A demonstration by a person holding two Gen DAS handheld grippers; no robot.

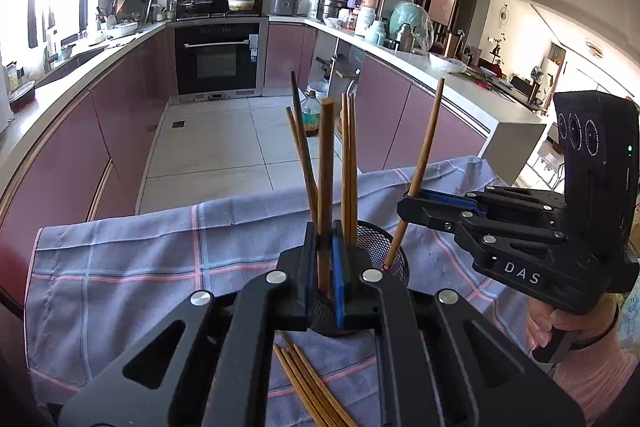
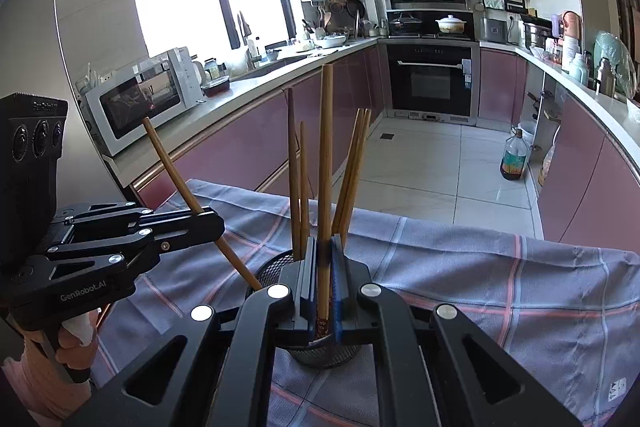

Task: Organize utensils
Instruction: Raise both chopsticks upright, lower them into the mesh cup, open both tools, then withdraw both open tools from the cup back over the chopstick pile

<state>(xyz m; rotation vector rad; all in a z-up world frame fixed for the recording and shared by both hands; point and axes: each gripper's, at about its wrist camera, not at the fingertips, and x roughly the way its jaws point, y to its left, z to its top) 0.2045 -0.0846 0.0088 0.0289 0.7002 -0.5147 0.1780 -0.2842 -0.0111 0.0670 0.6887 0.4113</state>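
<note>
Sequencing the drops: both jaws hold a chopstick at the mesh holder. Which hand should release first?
Right, probably. The right gripper holds the right chopstick near upright, its lower end over the mouth of the mesh holder. The left gripper holds the left chopstick tilted, tip only at the rim.

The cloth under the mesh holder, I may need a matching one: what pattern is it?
The cloth is blue-grey plaid with pink lines, clearest in the right wrist view.

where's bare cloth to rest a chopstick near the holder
Free: the cloth left of the mesh holder, and the stretch right of it. Crowded: the holder mouth, with both grippers and upright chopsticks, and the near edge with loose chopsticks.
</note>
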